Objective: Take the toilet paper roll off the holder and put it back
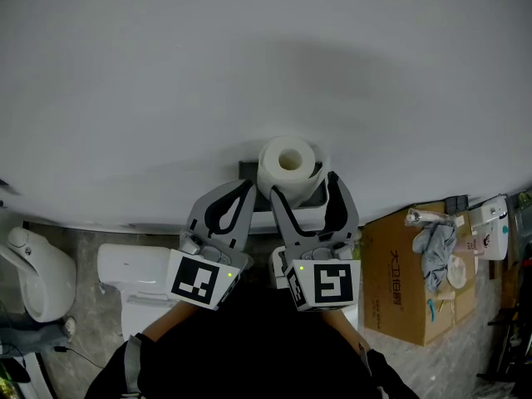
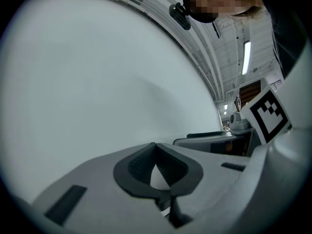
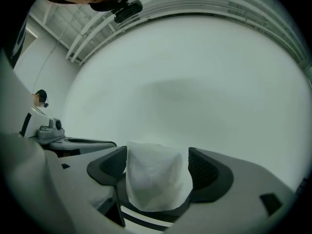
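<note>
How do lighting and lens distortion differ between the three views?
Head view: soft, even light, a faint shadow on the wall above the toilet paper roll. Left gripper view: strong fisheye bending, dark corners, a bright ceiling lamp. Right gripper view: same bending, roll in focus between the jaws.

A plain pale wall fills the upper half of the head view. Below it, grey mottled floor shows at lower left, with a white toilet at the left edge. A cardboard box stands at lower right, a grey cloth on top. In the left gripper view, a tube light glows at upper right.
</note>
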`<control>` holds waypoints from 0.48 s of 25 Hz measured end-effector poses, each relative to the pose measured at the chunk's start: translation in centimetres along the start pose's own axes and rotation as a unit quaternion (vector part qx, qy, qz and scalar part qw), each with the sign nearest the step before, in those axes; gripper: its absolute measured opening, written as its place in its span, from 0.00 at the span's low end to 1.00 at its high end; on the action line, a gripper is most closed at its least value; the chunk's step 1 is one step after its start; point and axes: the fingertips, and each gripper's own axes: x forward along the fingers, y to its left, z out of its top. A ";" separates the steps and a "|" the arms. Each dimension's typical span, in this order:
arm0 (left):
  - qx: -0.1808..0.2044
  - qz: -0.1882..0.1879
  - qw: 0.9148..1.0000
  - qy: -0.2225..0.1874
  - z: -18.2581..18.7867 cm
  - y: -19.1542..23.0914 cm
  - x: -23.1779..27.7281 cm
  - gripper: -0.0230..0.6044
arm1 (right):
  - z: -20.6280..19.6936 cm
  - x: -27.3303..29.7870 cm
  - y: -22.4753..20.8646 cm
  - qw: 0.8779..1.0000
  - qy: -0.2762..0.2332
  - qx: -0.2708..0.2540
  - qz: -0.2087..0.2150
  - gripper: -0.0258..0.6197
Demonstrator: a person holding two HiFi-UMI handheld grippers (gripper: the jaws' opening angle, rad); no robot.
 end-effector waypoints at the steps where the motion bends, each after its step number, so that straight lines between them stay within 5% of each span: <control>1: 0.000 -0.002 1.000 0.000 0.0 -0.2 0.0 0.05 | 0.1 -0.2 -0.2 1.000 -0.001 0.001 -0.003 0.63; 8: 0.001 -0.011 1.000 0.001 -0.1 -1.2 -0.1 0.05 | 1.1 -2.2 -1.0 0.999 -0.027 -0.004 -0.033 0.59; 10: 0.001 -0.013 1.000 0.003 -0.1 -1.4 -0.2 0.05 | 1.8 -2.9 -1.3 0.998 -0.041 -0.008 -0.045 0.28; 12: 0.002 -0.013 1.000 0.004 -0.1 -1.6 -0.3 0.05 | 1.9 -3.2 -1.4 0.998 -0.044 -0.005 -0.046 0.22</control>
